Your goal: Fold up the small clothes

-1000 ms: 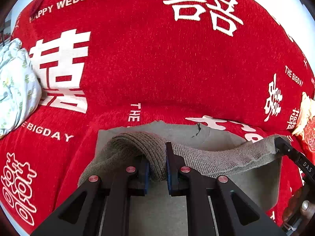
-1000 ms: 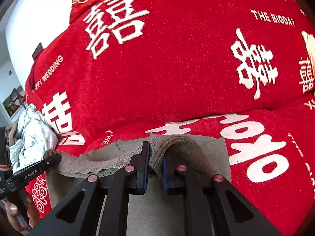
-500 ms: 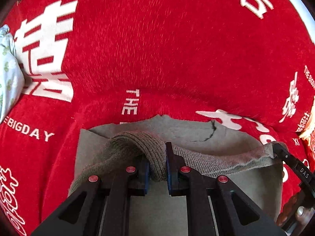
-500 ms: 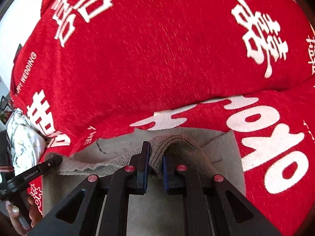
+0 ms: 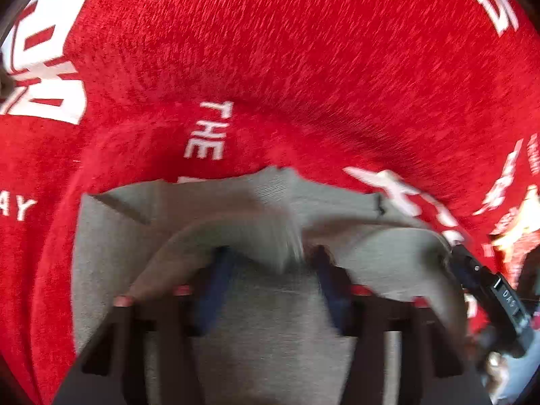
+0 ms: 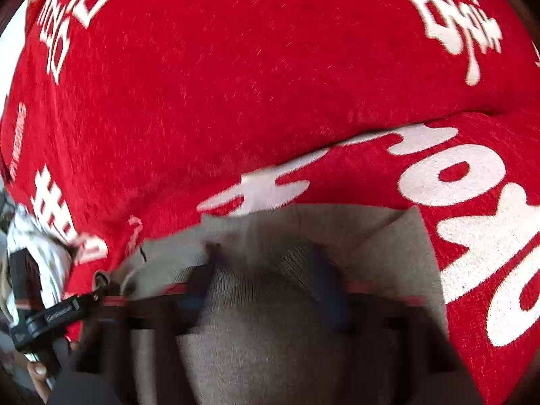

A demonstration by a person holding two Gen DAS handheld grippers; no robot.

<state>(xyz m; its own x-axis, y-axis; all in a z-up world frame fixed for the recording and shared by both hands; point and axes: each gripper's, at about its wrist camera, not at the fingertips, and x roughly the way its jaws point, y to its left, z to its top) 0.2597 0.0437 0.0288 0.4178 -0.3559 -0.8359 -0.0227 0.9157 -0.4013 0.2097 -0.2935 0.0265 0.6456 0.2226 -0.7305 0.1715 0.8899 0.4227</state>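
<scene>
**Folded edge let go over the garment's far hem**

While the grey-brown ribbed knit garment (image 5: 270, 330) lies spread on the red plush blanket with white wedding lettering (image 5: 303, 67), its doubled-over edge sits directly ahead of both tools, brought up toward the far hem. In the left wrist view the left gripper (image 5: 270, 270) has its blue-padded jaws opening, standing apart on either side of a blurred hump of knit (image 5: 273, 236) that the pads no longer press. In the right wrist view the right gripper (image 6: 266, 280) is likewise opening, a ribbed fold (image 6: 256, 290) loose between its spread jaws. So neither tool pinches the cloth now; the fold appears to be dropping onto the layer beneath.

The garment's long axis runs side to side across both views, from one tool to the other, with each gripper at its own end of the folded edge and about equally near it. The next move likely turns on that: any second fold would have to go along this axis, one end carried toward the other. A pale floral bundle (image 6: 37, 256) lies off at the left edge of the right view, apart from the garment.
</scene>
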